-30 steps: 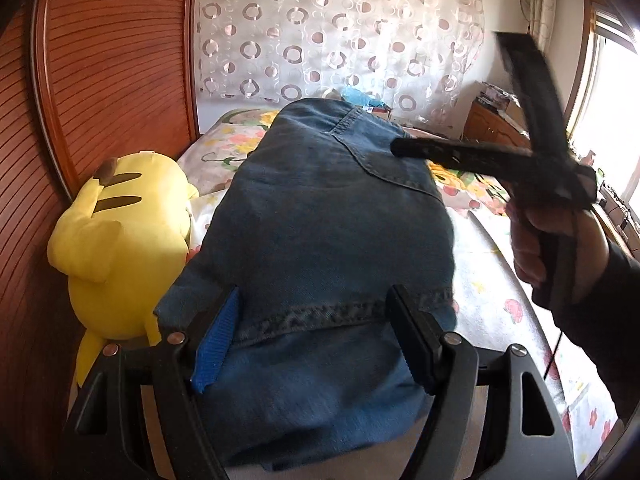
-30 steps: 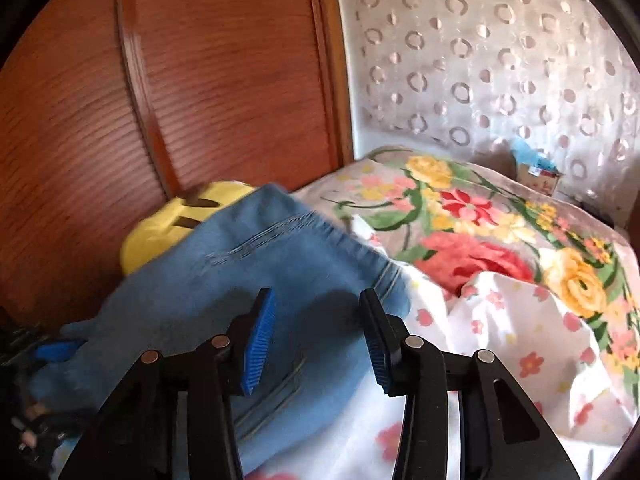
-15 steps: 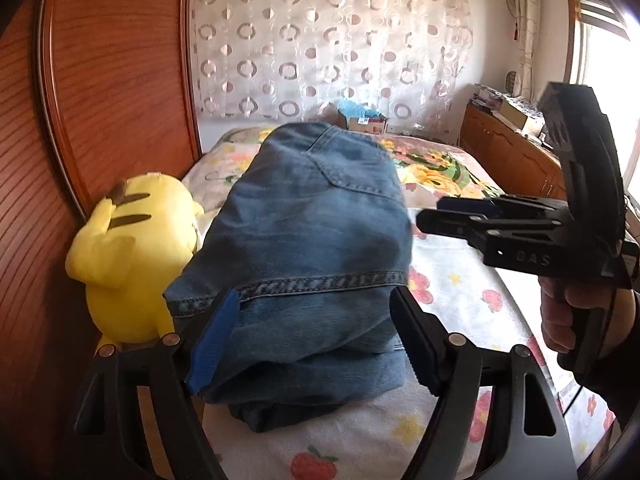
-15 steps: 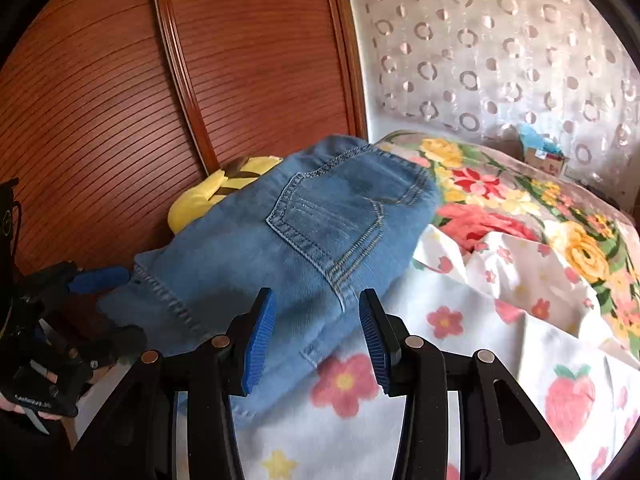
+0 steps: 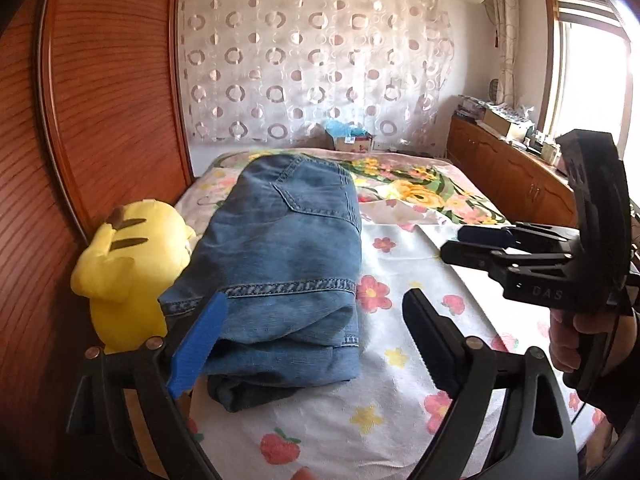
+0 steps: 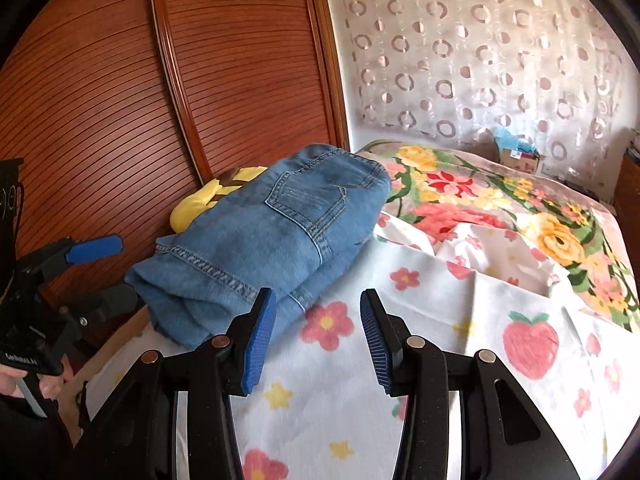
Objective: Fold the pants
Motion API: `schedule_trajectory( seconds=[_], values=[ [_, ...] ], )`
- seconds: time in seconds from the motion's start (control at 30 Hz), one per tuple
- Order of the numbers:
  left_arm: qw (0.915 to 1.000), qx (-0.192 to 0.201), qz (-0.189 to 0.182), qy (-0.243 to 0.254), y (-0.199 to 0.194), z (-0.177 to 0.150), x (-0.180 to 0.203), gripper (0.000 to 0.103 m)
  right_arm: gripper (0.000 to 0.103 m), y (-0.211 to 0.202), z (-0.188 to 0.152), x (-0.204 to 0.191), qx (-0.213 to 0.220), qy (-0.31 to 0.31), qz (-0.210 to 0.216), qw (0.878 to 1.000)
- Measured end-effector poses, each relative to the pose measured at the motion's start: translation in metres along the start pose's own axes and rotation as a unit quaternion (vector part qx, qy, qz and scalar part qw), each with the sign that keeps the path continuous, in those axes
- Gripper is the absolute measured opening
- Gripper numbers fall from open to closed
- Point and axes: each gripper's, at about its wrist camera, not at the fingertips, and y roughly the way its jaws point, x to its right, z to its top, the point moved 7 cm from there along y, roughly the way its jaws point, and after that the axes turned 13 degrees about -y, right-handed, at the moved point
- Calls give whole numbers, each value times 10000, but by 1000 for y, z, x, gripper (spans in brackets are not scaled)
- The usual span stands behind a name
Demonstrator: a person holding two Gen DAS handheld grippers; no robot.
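The blue jeans (image 5: 284,272) lie folded in a thick stack on the bed, back pocket up; they also show in the right wrist view (image 6: 272,236). My left gripper (image 5: 312,340) is open and empty, just in front of the stack's near end. My right gripper (image 6: 316,336) is open and empty, above the sheet beside the jeans' right edge. The right gripper also shows in the left wrist view (image 5: 476,246), to the right of the jeans. The left gripper shows in the right wrist view (image 6: 100,272) at the far left.
A yellow plush toy (image 5: 132,264) sits against the jeans' left side by the wooden headboard (image 5: 108,100). The bed has a white flowered sheet (image 5: 400,392) and a floral blanket (image 6: 500,200) further back. A wooden cabinet (image 5: 508,172) stands at the right.
Both grippers have drawn back and away from the jeans. The folded stack now lies free on the bed, no longer between the left gripper's fingers.
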Motion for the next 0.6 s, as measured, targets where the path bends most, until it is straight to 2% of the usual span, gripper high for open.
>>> schedule_trajectory(
  seconds=[0.4, 0.6],
  values=[
    [9992, 155, -266, 236, -30, -12, 43, 90, 46, -72, -27, -1, 239, 138, -442, 9986],
    [9982, 264, -427, 316, -48, -14, 70, 90, 47, -117, -38, -3, 385, 196, -819, 9957]
  ],
)
